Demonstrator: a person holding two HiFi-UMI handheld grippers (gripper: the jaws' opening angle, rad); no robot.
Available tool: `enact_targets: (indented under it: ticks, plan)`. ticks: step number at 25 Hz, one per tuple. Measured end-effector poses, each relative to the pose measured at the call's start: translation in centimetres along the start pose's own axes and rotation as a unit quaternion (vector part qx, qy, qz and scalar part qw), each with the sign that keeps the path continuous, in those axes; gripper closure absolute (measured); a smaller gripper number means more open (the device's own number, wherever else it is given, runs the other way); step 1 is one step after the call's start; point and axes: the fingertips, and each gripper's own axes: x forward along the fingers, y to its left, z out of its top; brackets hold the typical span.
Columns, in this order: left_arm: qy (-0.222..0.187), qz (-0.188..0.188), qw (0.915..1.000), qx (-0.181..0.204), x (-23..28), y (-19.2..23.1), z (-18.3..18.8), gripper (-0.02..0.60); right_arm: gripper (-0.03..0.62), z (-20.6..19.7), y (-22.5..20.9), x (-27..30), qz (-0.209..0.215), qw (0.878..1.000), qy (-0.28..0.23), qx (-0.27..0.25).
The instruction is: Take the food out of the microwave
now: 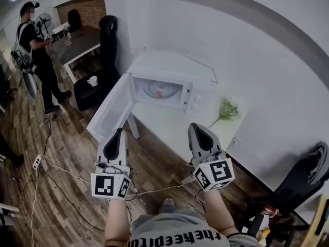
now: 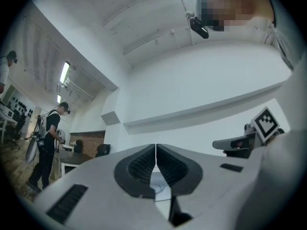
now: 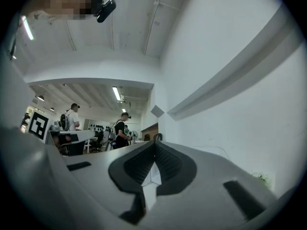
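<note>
Approach step, by the look of it. Microwave (image 1: 172,89) far on table (image 1: 169,130), door (image 1: 109,113) open, food (image 1: 162,90) inside. Left gripper (image 1: 120,133) and right gripper (image 1: 197,127) near, well short, jaws together, empty. Next: part jaws, reach in, grip food.

White microwave (image 1: 203,94), brown plank floor (image 1: 67,143), grey left gripper (image 1: 121,131) and right gripper (image 1: 194,126) with black-and-white markers, perhaps reddish food (image 1: 159,90)

Prob. office/lab, desk (image 1: 78,41), black chair (image 1: 108,35), strip light (image 2: 64,72), wood floor (image 1: 67,194)
</note>
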Motion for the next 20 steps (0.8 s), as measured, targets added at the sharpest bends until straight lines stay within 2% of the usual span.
enact_targets:
  ticks: [4, 9, 20]
  plan:
    - [0.001, 0.009, 1.0, 0.003, 1.6, -0.5, -0.7, 0.572, 0.591, -0.7, -1.6, 1.5, 0.012, 1.0, 0.002, 0.005]
    - [0.004, 0.017, 0.9998, 0.009, 2.5, -0.4, -1.0, 0.572, 0.591, -1.3, -1.7, 3.2, 0.031, 0.999, 0.004, 0.01]
    - [0.004, 0.002, 0.9999, 0.01, 7.1, 0.7, -2.9, 0.572, 0.591, -3.2, -2.9, 7.6, 0.033, 0.999, 0.015, 0.01]
